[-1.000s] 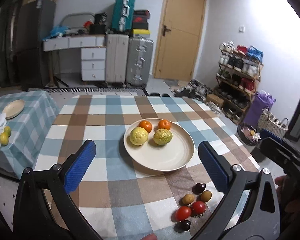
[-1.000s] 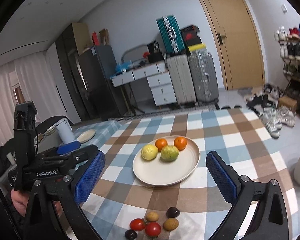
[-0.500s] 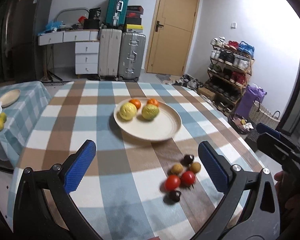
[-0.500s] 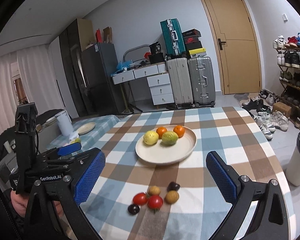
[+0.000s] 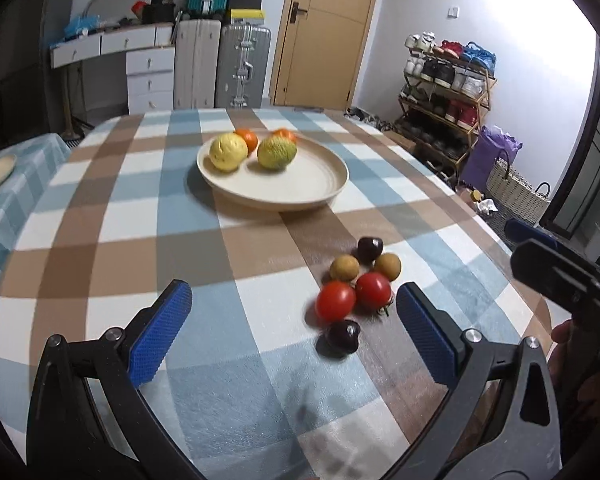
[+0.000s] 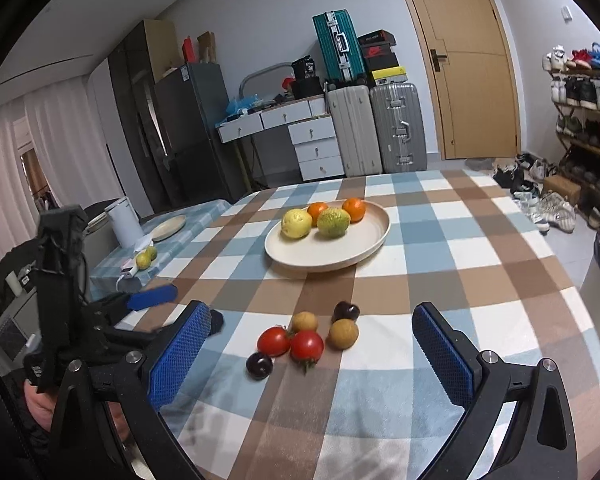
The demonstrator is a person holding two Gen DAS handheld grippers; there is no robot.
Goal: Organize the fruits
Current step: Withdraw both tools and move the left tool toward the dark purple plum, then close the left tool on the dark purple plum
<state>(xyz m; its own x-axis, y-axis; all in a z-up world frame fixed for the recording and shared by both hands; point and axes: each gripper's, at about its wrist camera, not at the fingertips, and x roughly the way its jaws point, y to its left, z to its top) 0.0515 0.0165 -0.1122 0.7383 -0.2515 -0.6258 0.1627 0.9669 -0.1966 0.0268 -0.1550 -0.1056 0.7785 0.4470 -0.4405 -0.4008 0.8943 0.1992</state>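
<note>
A cream plate [image 5: 300, 190] [image 6: 364, 248] on the checked table holds a yellow fruit [image 5: 228, 151], a green fruit [image 5: 277, 153] and two oranges [image 6: 355, 208]. In front of it lies a cluster of small fruits: two red tomatoes [image 5: 335, 301] [image 6: 306, 345], two tan round fruits [image 5: 387, 266] [image 6: 343, 333] and two dark plums [image 5: 342, 335] [image 6: 259, 365]. My left gripper [image 5: 292, 332] is open and empty, low over the table just before the cluster. My right gripper [image 6: 312, 356] is open and empty, its fingers either side of the cluster.
A side table at the left carries a small plate [image 6: 168, 227], a white kettle [image 6: 125, 222] and two small yellow-green fruits [image 6: 145, 258]. Suitcases [image 6: 396, 128], a drawer desk, a door and a shoe rack [image 5: 446, 92] stand behind. A wicker basket [image 5: 514, 192] sits on the floor at right.
Both grippers have come down and forward toward the table, so the small-fruit cluster now sits closer, between the fingers. Both stay open. No fruit has moved.
</note>
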